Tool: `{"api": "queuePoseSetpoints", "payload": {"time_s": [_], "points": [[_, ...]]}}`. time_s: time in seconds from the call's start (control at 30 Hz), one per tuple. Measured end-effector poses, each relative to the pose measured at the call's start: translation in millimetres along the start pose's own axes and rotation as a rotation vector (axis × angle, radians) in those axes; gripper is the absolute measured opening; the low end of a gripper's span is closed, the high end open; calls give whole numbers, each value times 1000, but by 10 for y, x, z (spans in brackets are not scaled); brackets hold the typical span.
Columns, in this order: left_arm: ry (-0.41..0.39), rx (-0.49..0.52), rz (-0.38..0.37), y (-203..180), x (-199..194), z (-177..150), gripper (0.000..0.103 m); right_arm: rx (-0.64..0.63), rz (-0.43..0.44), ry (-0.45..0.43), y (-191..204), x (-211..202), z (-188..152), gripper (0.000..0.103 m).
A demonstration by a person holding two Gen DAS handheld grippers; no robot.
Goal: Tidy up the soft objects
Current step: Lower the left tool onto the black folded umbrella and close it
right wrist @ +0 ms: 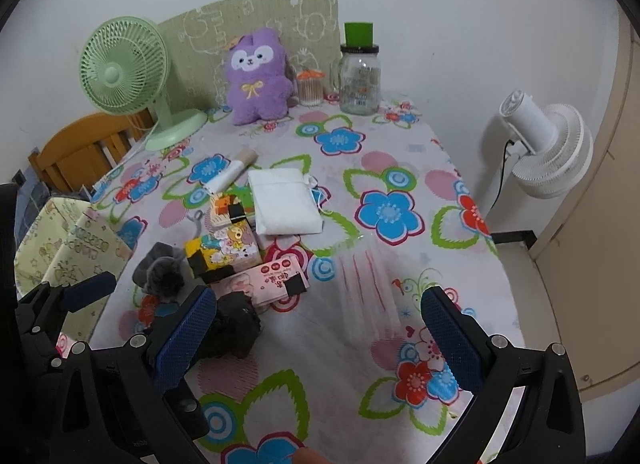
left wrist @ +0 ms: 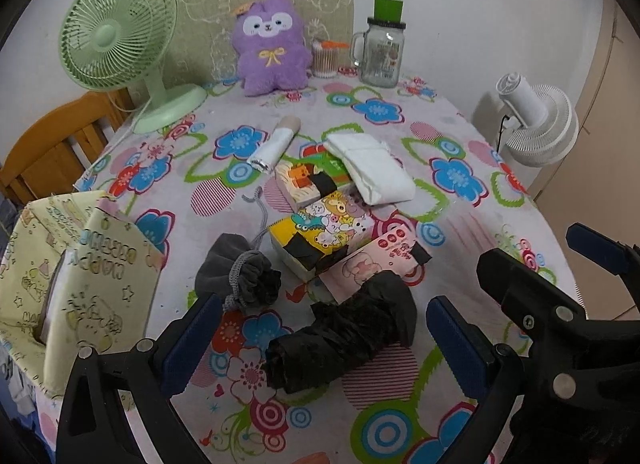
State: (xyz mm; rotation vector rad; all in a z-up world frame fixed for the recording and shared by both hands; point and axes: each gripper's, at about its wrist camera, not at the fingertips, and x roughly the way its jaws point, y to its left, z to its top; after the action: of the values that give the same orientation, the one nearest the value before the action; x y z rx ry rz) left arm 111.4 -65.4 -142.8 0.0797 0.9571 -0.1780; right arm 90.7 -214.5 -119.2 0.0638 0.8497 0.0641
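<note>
The table (right wrist: 400,304) is the biggest thing here, covered in a cloth with big bright flowers, and its right side has lots of bare room where nothing sits. Its right edge drops off toward a white fan (right wrist: 548,147) standing on the floor beside it. Along the far edge, against the wall, a green fan (left wrist: 116,43) stands at the left corner, then a purple plush toy (left wrist: 270,47), a small tub of cotton swabs (left wrist: 325,59) and a glass jar (left wrist: 380,55) with a green top. At the left edge a pale yellow fabric bin (left wrist: 80,284) stands open (it has little cartoon drawings on it). The soft things lie in a bunch down the middle: a white folded pack (left wrist: 372,167) and a white roll (left wrist: 272,147) farthest away, then some small tissue packs (left wrist: 324,232) stacked loosely, touching each other, with a pink pack (left wrist: 380,256) leaning on them. A grey drawstring pouch (left wrist: 240,272) sits just left of them, near the bin. Closest of all lies a black crumpled roll (left wrist: 344,336), touching the pink pack. The left gripper (left wrist: 328,348) has its two blue pads spread wide on either side of the black roll, not squeezing it and holding nothing. The right gripper (right wrist: 320,340) is wide open too and holds nothing, hanging over bare cloth with the black roll just beside its left pad.
</note>
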Motion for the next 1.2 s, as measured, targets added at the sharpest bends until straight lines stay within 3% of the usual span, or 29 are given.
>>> {"api": "queuePoseSetpoints", "payload": {"time_s": [0.67,0.83,0.97,1.2], "points": [[95,-23,-37,5,360,-28,101,10,4,64,-36,420,-34,103],[138,-37,-86,10,431,-45,78,12,2,71,-34,444,-48,103],[132,-41,-90,1,426,-54,74,14,-2,76,-28,464,-56,103],[120,-28,-104,-8,379,-64,53,14,-2,78,-26,464,-67,103]]}}
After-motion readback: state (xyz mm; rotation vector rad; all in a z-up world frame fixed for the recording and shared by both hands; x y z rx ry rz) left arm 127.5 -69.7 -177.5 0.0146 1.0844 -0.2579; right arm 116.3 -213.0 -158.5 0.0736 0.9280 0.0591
